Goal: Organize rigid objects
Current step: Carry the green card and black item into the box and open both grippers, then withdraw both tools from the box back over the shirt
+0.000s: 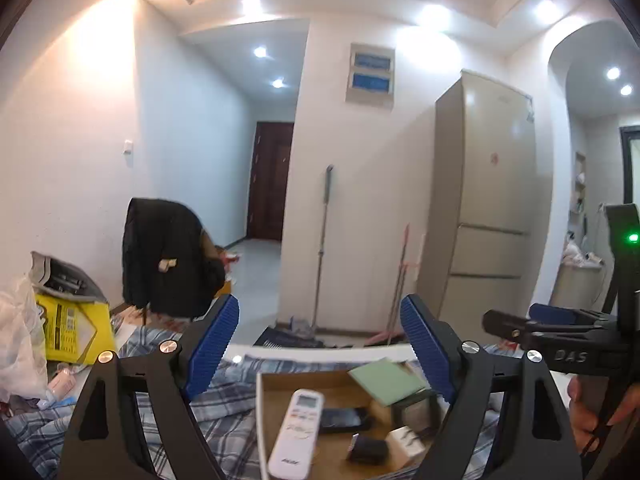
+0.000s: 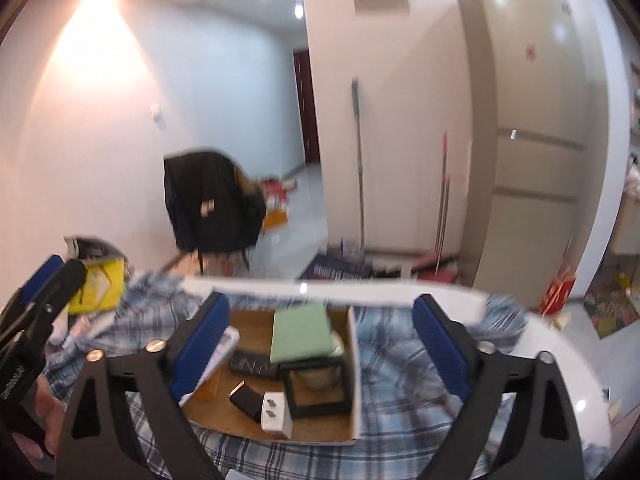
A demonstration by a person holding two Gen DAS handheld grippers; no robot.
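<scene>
A shallow cardboard box (image 2: 354, 380) lies on a plaid blanket (image 2: 404, 384). In it are a white remote (image 1: 296, 432), a black phone (image 1: 344, 418), a green card (image 2: 300, 336) leaning on a black cube frame (image 2: 316, 384), a white adaptor (image 2: 276, 412) and a small black charger (image 1: 366, 450). My left gripper (image 1: 320, 344) hangs above the box, open, nothing between its blue pads. My right gripper (image 2: 322, 340) is also open and empty over the box. Each gripper shows at the edge of the other's view: the right gripper (image 1: 520, 320) and the left gripper (image 2: 56, 276).
A yellow box (image 1: 72, 332) and a plastic bag (image 1: 20, 340) sit left of the blanket. Beyond the white surface edge (image 2: 360, 292) stand a chair with a black jacket (image 1: 168, 256), a mop (image 1: 324, 240) against the wall and a beige fridge (image 1: 488, 200).
</scene>
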